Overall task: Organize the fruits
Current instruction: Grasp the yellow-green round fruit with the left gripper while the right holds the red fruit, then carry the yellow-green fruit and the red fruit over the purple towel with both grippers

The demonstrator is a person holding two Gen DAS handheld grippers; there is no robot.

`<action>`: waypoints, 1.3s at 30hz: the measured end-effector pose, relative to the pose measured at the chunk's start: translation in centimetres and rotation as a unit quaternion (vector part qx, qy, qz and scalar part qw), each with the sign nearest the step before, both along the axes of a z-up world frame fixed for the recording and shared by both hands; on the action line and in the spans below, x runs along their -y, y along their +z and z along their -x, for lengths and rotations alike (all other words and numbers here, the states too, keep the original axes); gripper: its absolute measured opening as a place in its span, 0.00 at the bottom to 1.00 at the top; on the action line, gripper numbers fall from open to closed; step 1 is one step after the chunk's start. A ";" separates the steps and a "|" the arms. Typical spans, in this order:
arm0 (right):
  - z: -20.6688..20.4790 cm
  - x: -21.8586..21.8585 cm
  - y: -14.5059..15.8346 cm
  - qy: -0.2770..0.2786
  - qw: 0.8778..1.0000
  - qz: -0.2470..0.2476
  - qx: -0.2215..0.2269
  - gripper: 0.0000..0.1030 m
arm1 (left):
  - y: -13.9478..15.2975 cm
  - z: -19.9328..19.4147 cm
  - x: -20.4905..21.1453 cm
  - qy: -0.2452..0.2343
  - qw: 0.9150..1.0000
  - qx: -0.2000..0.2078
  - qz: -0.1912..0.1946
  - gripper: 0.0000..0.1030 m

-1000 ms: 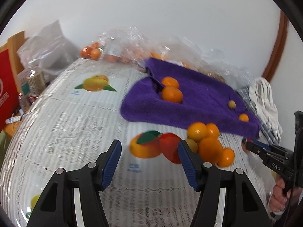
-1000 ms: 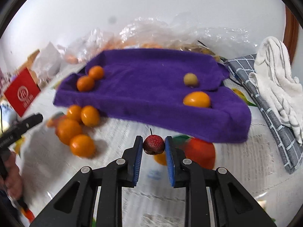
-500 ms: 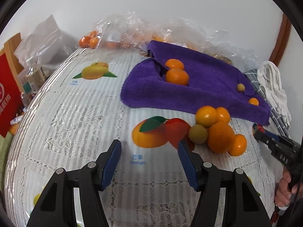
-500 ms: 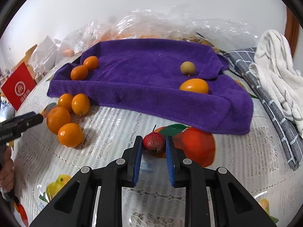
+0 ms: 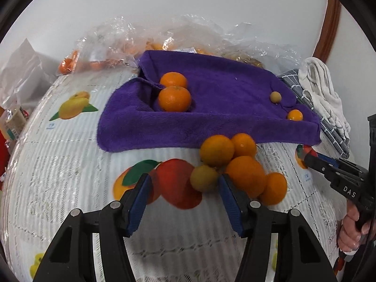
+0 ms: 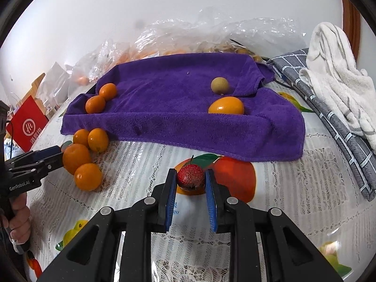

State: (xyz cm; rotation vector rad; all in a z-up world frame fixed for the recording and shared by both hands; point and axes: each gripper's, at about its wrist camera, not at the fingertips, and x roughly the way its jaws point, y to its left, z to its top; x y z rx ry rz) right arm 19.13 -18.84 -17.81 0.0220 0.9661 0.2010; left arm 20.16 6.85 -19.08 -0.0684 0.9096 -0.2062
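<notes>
Bare table (image 5: 70, 188) lies open left of the orange cluster (image 5: 242, 164); the towel (image 5: 211, 108) blocks the far side, with plastic bags (image 5: 188, 35) behind it; folded cloths (image 6: 333, 94) crowd the right edge; the towel's middle is free between its oranges (image 6: 101, 98) and two small fruits (image 6: 223, 96).
</notes>
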 end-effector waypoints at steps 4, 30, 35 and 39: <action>0.0 0.0 -0.1 0.000 1.000 0.000 -0.001 0.23 | -0.2 -0.2 0.8 -0.010 1.000 0.006 -0.007 0.54; 0.7 0.1 0.7 -0.001 0.999 -0.018 0.027 0.23 | 1.6 1.3 -2.7 0.048 0.991 0.085 0.093 0.25; 0.9 0.7 1.8 -0.015 0.999 -0.028 0.035 0.23 | 1.9 1.6 -2.6 0.040 0.990 0.090 0.101 0.25; 1.0 1.1 3.3 -0.022 0.998 -0.024 0.046 0.23 | 2.3 2.2 -2.7 0.037 0.988 0.104 0.109 0.25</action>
